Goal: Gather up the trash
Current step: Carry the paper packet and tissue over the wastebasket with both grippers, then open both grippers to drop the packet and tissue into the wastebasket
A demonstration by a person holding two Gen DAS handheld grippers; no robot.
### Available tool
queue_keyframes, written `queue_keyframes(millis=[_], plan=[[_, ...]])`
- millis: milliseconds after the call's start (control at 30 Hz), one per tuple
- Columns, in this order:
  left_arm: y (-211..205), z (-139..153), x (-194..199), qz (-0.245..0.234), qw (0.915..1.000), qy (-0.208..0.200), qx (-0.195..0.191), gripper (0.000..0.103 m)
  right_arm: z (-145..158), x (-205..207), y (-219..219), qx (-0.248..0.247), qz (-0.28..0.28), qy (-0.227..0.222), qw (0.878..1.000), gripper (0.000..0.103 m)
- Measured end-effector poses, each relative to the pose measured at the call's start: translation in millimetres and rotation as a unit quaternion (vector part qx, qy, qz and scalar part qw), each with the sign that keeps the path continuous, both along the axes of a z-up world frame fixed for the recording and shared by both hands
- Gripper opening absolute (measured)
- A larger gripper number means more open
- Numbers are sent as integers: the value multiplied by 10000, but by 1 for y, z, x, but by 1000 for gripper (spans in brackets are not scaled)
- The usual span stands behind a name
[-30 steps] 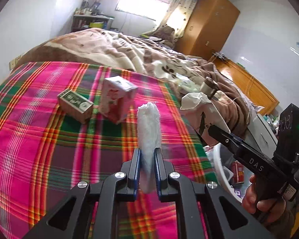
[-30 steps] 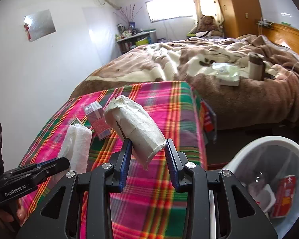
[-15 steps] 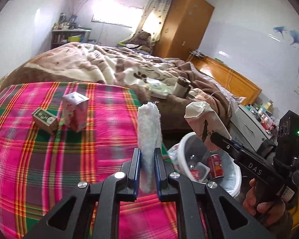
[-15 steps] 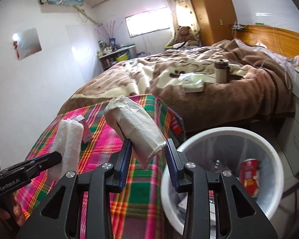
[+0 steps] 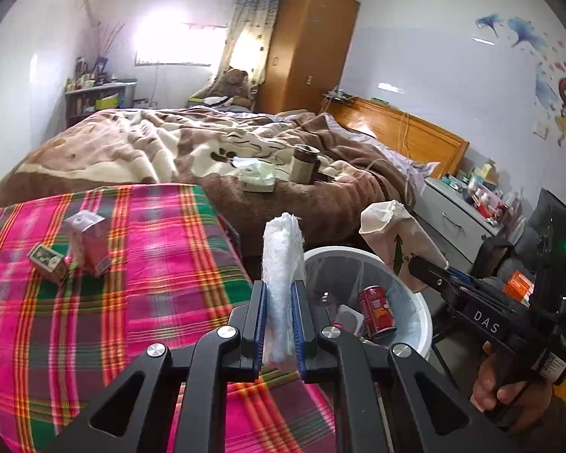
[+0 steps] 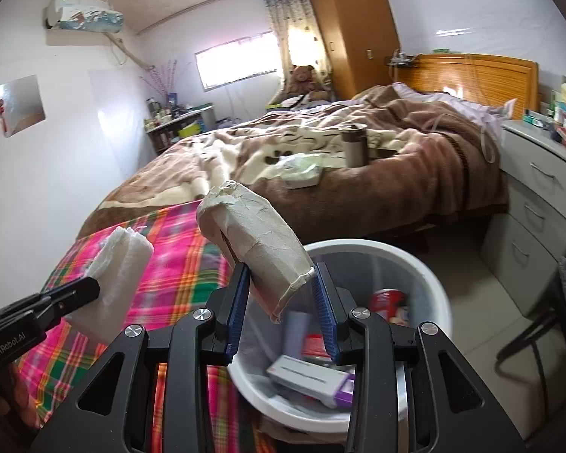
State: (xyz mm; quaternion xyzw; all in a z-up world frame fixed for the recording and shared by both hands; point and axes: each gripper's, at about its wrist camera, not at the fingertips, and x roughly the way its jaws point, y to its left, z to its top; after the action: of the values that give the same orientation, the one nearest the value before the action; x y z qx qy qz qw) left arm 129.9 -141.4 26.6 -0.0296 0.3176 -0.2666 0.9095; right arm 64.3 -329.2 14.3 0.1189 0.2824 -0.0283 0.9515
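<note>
Careful: your left tongs [image 5: 279, 322] pinch the white tissue wad [image 5: 282, 260] over the plaid surface [image 5: 139, 294], short of the bin [image 5: 420, 313]; your right tongs [image 6: 281, 315] clamp the paper tube [image 6: 254, 243] above it. Release now and the tissue may miss.

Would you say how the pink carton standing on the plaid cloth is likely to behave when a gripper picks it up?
The pink carton stands upright on soft bedding, so a nudge would probably tip it. Its flat sides should suit flat pads. If it is empty, which cannot be told, it would likely feel light and dent under a hard squeeze.
</note>
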Motion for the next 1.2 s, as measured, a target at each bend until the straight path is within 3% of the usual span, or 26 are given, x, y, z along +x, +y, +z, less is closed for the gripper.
queue_keyframes(millis=[600, 833, 1000, 1200], plan=[[-79, -28, 19, -581, 9976, 322, 214, 13, -27, -5, -44, -5, -573, 508, 9971, 37], [-87, -33, 22, -644, 9968, 402, 257, 14, -34, -1, -49, -112, -650, 771, 9948, 47], [-81, -32, 21, -605, 9970, 435, 224, 38, -36, -3, -50, -91, -663, 809, 9945, 56], [-71, -26, 18, -492, 9979, 364, 205, 40, -33, -4, -46, -51, -626, 772, 9950, 57]])
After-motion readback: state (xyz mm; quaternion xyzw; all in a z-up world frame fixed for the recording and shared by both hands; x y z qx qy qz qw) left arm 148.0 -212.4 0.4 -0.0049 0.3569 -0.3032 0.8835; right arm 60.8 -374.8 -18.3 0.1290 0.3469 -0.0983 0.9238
